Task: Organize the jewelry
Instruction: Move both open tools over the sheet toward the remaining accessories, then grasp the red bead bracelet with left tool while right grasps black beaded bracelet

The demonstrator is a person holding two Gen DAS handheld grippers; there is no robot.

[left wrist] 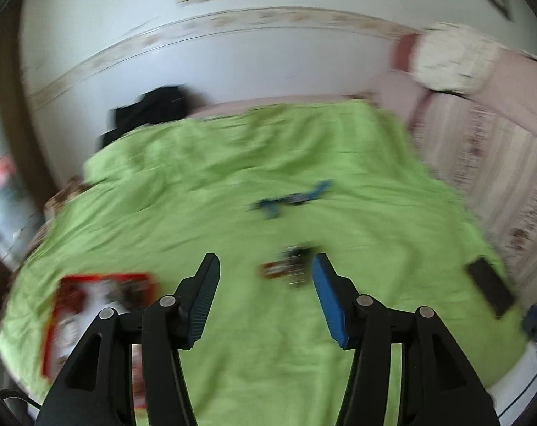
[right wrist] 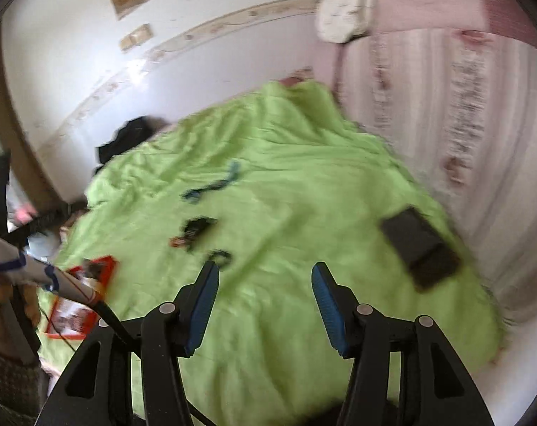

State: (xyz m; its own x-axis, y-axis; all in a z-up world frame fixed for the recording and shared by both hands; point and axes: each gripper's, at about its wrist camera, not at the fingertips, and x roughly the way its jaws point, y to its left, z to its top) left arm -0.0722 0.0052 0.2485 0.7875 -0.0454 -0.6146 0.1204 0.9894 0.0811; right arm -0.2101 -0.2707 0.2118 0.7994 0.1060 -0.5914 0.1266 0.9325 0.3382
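Both views are motion-blurred. A green cloth point(left wrist: 233, 184) covers a bed. On it lie a blue beaded piece point(left wrist: 293, 197), a dark and brown jewelry cluster point(left wrist: 289, 268) and a red-rimmed box point(left wrist: 91, 305). My left gripper point(left wrist: 266, 266) is open and empty, just in front of the cluster. In the right wrist view the blue piece point(right wrist: 211, 186), the dark cluster point(right wrist: 194, 232), a small dark ring-like piece point(right wrist: 220, 257) and the red box point(right wrist: 87, 284) show. My right gripper point(right wrist: 265, 273) is open and empty above the cloth point(right wrist: 304, 195).
A dark flat case point(right wrist: 421, 248) lies on the cloth at the right, also in the left wrist view point(left wrist: 490, 287). Dark clothing point(left wrist: 155, 110) sits at the far edge by the wall. A pink striped headboard point(right wrist: 446, 106) stands at the right.
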